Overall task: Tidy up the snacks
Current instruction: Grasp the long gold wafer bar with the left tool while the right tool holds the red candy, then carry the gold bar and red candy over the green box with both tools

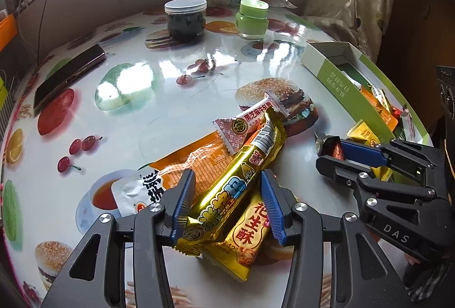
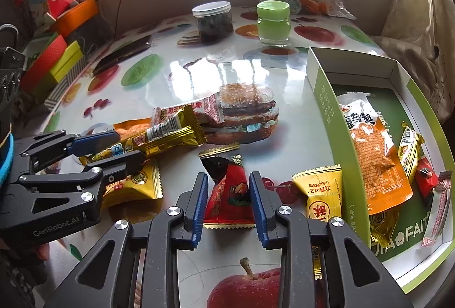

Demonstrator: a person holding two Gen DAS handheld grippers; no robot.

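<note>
Snack packets are gripped on a glossy fruit-printed bench (image 1: 128, 32).
A long gold foil snack bar (image 1: 227, 185) is clamped by the left gripper (image 1: 227, 205); a red triangular foil packet (image 2: 229, 191) is pinched by the right gripper (image 2: 229, 202).

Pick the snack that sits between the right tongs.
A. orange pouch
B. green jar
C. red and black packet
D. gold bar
C: in the right wrist view the red and black packet lies between the blue pads of the right tongs, while the gold bar is between the left tongs.
</note>
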